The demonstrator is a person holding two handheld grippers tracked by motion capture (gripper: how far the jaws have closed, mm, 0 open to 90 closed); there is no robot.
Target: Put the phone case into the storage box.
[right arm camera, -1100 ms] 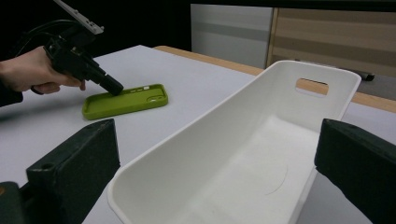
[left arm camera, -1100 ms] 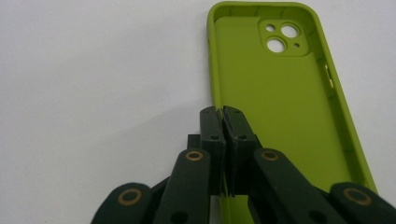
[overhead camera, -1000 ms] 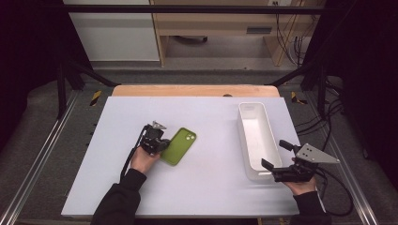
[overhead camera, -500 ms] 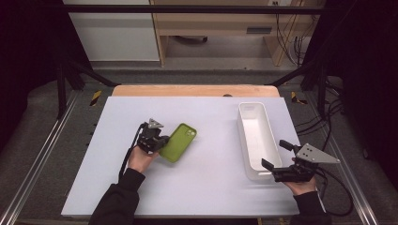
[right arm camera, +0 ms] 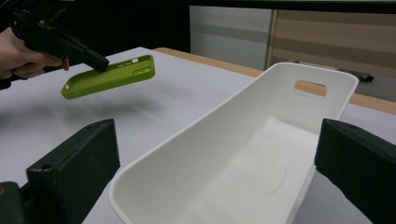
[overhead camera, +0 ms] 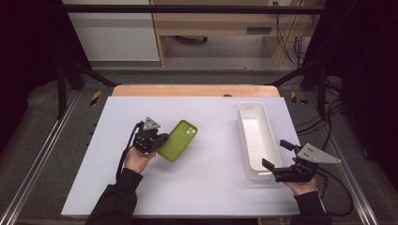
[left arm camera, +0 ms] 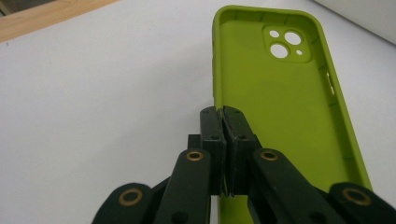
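A green phone case [overhead camera: 177, 140] hangs clear of the white table [overhead camera: 202, 197], its hollow side up. My left gripper [overhead camera: 160, 140] is shut on the case's side wall. In the left gripper view the two jaws pinch the edge of the green phone case [left arm camera: 280, 98] at my left gripper [left arm camera: 223, 114]. From the right gripper view the green phone case [right arm camera: 109, 75] floats level above the table with a shadow under it. My right gripper [overhead camera: 277, 154] stands open at the near end of the white bin [overhead camera: 256, 140], which is empty inside. Wide apart, the right gripper [right arm camera: 215, 172] jaws frame the white bin [right arm camera: 243, 154].
A wooden strip [overhead camera: 195, 90] runs along the table's far edge. Metal rails [overhead camera: 42, 154] flank the table at both sides. A wooden cabinet [overhead camera: 216, 28] stands behind, and cables [overhead camera: 338, 187] trail at the right.
My left gripper has lifted the green case off the table and carried it slightly toward the far side. The right gripper has kept still.
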